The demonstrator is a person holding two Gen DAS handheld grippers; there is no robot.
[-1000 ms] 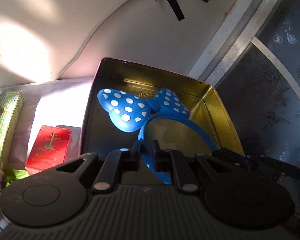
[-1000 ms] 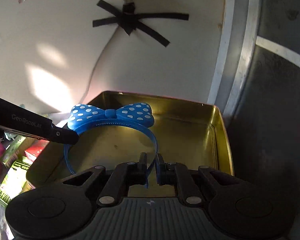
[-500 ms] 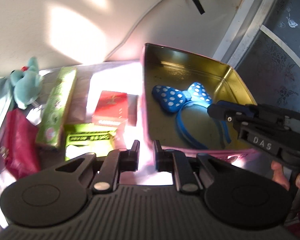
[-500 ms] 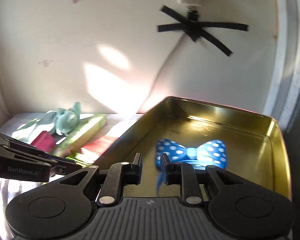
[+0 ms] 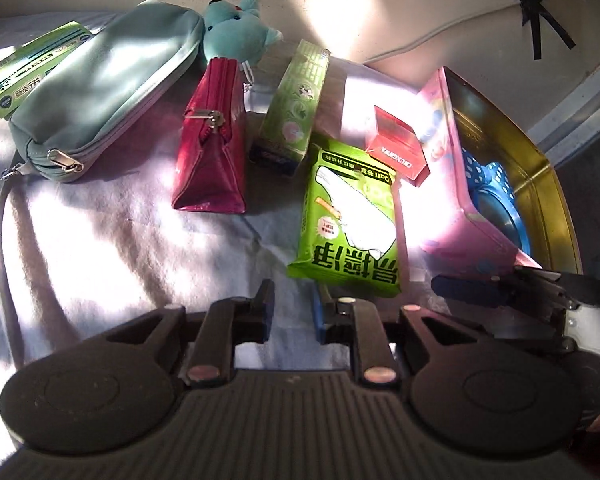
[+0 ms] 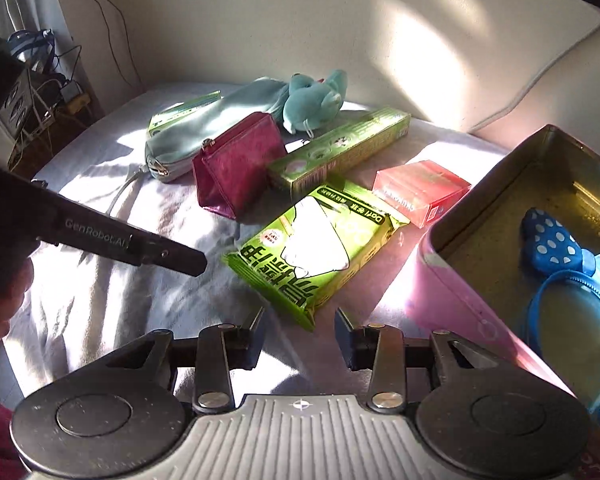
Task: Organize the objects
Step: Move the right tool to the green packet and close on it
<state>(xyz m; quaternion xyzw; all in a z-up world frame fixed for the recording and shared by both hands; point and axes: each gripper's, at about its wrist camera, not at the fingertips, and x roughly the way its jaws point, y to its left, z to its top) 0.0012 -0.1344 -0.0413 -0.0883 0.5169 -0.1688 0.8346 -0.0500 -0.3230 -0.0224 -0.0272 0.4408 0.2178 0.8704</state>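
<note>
Both grippers hover empty over a sunlit bed sheet [image 5: 100, 240], the left gripper [image 5: 290, 310] and right gripper [image 6: 300, 334] each with jaws that have just been opening and now stand partly apart with nothing between them. Straight ahead of both sets of fingers, just beyond the tips, lies the green wipes packet [image 5: 350, 216], the nearest loose item; past it sit a red box [image 5: 398, 152] and a long green carton [image 5: 296, 104], with a magenta zip pouch [image 5: 212, 148] off to the left of the left fingers and a teal pencil case [image 5: 100, 80] and teal plush toy [image 5: 236, 32] farther out. To the right of both grippers stands the pink tin [image 6: 472, 312], its gold interior already holding the blue polka-dot headband [image 6: 560, 264]. The likely trouble: both grippers point at the same packet, and two sets of fingers converging on it could knock together or shove it across the soft, wrinkled sheet. The packet lies flat and looks slick, so jaws this narrowly parted may ride over its face rather than catch an edge, or pinch a corner that slips loose in the carry. The tin's near wall stands close by the right fingers, and a swing toward it could clip the rim and tip or slide the tin. Harsh glare also washes out parts of the sheet.
</note>
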